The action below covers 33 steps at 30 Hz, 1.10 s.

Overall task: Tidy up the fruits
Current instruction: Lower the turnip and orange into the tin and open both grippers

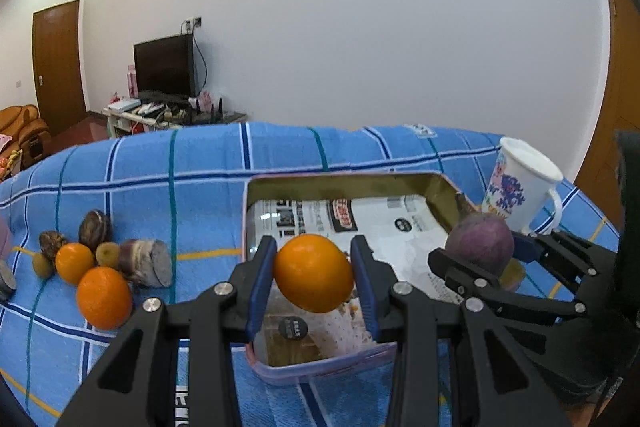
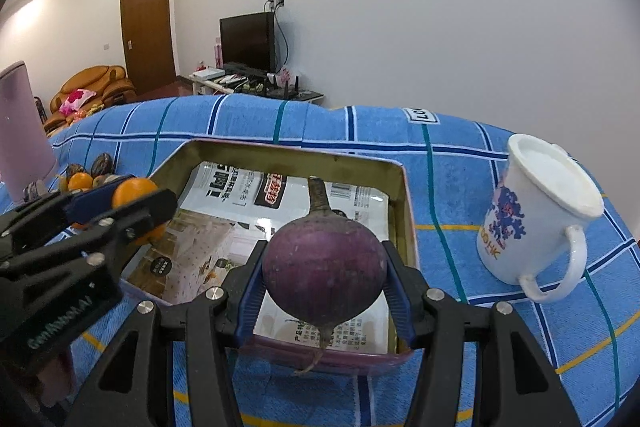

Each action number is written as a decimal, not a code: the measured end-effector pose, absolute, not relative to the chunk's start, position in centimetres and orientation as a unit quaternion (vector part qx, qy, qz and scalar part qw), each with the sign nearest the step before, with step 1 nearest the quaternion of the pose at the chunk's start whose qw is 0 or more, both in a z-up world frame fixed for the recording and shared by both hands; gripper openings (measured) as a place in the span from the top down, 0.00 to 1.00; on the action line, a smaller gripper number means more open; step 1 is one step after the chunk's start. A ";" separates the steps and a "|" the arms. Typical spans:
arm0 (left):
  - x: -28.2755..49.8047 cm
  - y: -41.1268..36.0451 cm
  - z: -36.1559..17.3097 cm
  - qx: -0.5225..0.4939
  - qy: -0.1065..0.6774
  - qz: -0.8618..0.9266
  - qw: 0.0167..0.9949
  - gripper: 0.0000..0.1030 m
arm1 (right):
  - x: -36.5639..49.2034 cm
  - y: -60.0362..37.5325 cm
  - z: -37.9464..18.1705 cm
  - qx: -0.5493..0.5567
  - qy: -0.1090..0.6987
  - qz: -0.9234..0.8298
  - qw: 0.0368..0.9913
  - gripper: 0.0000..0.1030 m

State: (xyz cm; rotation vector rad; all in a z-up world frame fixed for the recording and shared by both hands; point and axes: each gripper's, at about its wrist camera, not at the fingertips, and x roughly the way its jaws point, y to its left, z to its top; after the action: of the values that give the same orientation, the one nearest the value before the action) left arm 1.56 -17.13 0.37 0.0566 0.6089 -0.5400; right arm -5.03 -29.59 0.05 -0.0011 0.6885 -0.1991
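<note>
My left gripper (image 1: 313, 273) is shut on an orange (image 1: 312, 271) and holds it above the near end of a metal tin (image 1: 340, 181) lined with printed paper. My right gripper (image 2: 325, 277) is shut on a round purple radish (image 2: 324, 267) with a stem and root tip, held above the tin's (image 2: 280, 151) near right part. Each gripper also shows in the other view: the right one (image 1: 480, 251) at right, the left one (image 2: 120, 207) at left. Loose fruit lies left of the tin: two oranges (image 1: 104, 297), small brown and yellow fruits (image 1: 95, 229), a cut purple piece (image 1: 146, 262).
A white mug (image 2: 536, 215) with blue print stands right of the tin on the blue checked cloth (image 2: 500, 327). A pink container (image 2: 20, 131) stands at the far left. A TV stand, sofa and door are beyond the table.
</note>
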 end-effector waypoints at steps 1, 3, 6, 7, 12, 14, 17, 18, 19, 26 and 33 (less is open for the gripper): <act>1.6 -17.1 0.4 0.027 0.297 -0.262 0.918 0.61 | -4.9 -29.5 0.0 -0.002 0.340 -0.095 0.936 0.46; 1.6 -17.1 0.3 0.027 0.300 -0.260 0.918 0.61 | -4.6 -29.3 -0.2 -0.005 0.344 -0.093 0.934 0.46; 1.8 -17.4 0.2 0.032 0.305 -0.252 0.918 0.61 | -4.4 -29.1 -0.4 -0.007 0.351 -0.087 0.932 0.46; 1.8 -17.6 0.2 0.033 0.305 -0.252 0.918 0.61 | -4.4 -29.1 -0.4 -0.006 0.351 -0.085 0.932 0.46; 2.0 -18.0 0.0 0.042 0.311 -0.243 0.918 0.61 | -4.3 -29.1 -0.5 0.000 0.355 -0.076 0.932 0.46; 2.1 -18.1 -0.1 0.042 0.314 -0.241 0.918 0.61 | -4.3 -29.1 -0.5 0.000 0.355 -0.076 0.932 0.46; 2.4 -18.1 -0.3 0.041 0.320 -0.235 0.917 0.61 | -4.4 -29.1 -0.5 0.002 0.356 -0.075 0.932 0.45; 2.4 -18.0 -0.3 0.040 0.320 -0.235 0.917 0.61 | -4.4 -29.1 -0.4 0.001 0.356 -0.075 0.931 0.44; 2.4 -17.9 -0.3 0.038 0.318 -0.234 0.918 0.61 | -4.4 -29.0 -0.4 0.000 0.356 -0.074 0.931 0.41; 0.3 -17.2 0.9 0.040 0.259 -0.215 0.941 0.18 | -4.9 -27.9 0.0 -0.022 0.338 -0.066 0.939 0.30; -2.5 -15.1 2.2 0.041 0.167 -0.156 0.973 0.00 | -5.5 -28.1 0.6 -0.017 0.316 -0.079 0.945 0.22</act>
State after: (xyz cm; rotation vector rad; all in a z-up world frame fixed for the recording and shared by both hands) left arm -2.47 -15.08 2.23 0.0822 0.3363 -0.3139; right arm -5.53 -28.12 0.60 -0.0342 0.6441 -0.1611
